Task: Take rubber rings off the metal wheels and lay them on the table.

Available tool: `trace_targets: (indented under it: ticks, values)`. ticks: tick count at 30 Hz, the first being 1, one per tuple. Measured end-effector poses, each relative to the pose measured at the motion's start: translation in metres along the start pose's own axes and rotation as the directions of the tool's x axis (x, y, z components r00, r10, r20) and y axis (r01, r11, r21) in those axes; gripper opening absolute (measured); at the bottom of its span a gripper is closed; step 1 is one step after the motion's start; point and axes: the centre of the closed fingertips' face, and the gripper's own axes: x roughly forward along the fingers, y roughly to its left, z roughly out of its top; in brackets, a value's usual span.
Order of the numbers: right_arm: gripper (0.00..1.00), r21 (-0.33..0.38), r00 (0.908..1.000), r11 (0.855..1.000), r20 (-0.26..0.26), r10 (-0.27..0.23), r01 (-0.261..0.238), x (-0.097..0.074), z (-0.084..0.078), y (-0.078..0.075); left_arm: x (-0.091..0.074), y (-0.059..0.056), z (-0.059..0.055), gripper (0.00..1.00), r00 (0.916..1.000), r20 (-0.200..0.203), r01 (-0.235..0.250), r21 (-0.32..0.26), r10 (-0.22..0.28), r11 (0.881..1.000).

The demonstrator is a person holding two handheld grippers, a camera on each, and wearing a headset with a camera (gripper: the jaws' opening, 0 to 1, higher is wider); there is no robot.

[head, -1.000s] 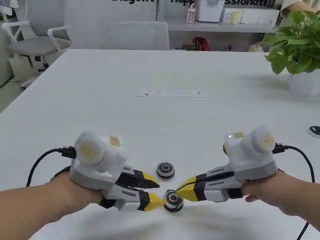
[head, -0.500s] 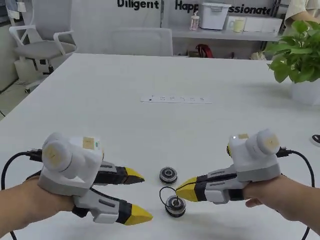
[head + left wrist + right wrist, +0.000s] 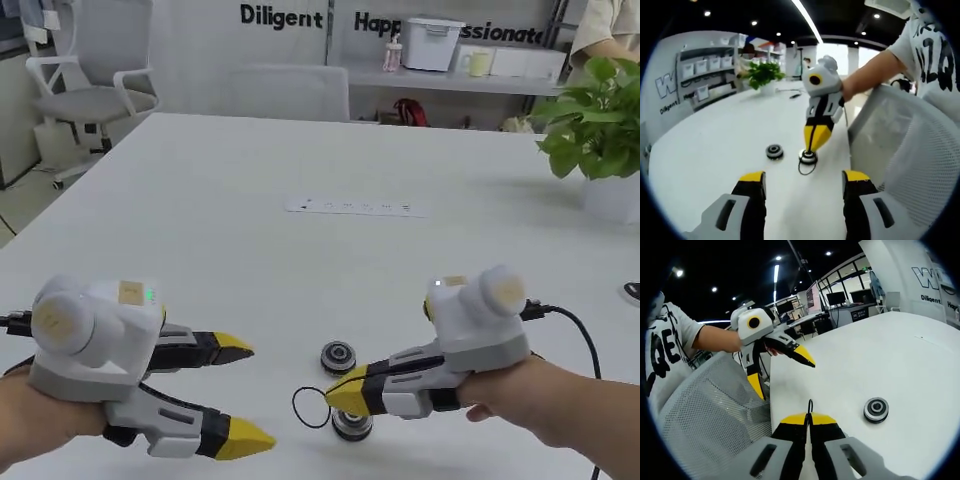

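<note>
Yellow-tipped jaws of the left hand-held gripper [image 3: 245,392] are standing wide apart over the near left part of the white desk [image 3: 200,220], released and grasping nothing. A person's hand is gripping its grey body at the bottom left of the head view.

Just to its right, the right hand-held gripper [image 3: 338,393] is pointing leftward, its jaws clenched on a thin black ring [image 3: 294,406]. The ring is hanging from the tips as an open loop, off the wheel [image 3: 350,426] and just beside it. In the right gripper view the ring is showing edge-on as a dark sliver rising from between the closed jaws. The wheel, small and metal, is sitting on the desk directly under the right gripper's tips. Whether the ring is touching the desk, I cannot tell.

A little farther back, a second wheel [image 3: 338,356] is lying flat on the desk, apart from the first.

Farther along, near the middle of the desk, a white power strip [image 3: 355,208] is lying crosswise. A green plant [image 3: 590,120] is standing at the far right edge. Beyond the desk, a chair [image 3: 90,90] is sitting at far left.
</note>
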Motion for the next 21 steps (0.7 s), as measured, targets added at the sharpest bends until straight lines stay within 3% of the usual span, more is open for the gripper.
trace_targets:
  ticks: [5,12,21]
  values:
    - [0.0,-0.011,0.9993,1.0,-0.025,0.028,-0.028,0.017,-0.001,0.009,-0.005,0.003,0.0,0.63,0.9996,0.014,-0.023,-0.018,0.024,1.0]
    - [0.0,0.002,0.9973,0.998,-0.032,0.066,-0.066,0.041,0.0,0.023,-0.013,-0.001,-0.006,0.64,0.9995,-0.006,-0.031,-0.012,0.031,0.999]
    - [0.01,-0.076,0.9948,0.997,-0.102,-0.002,-0.006,0.052,-0.017,0.014,-0.019,-0.001,-0.009,0.64,0.9986,0.001,-0.052,-0.035,0.052,0.998]
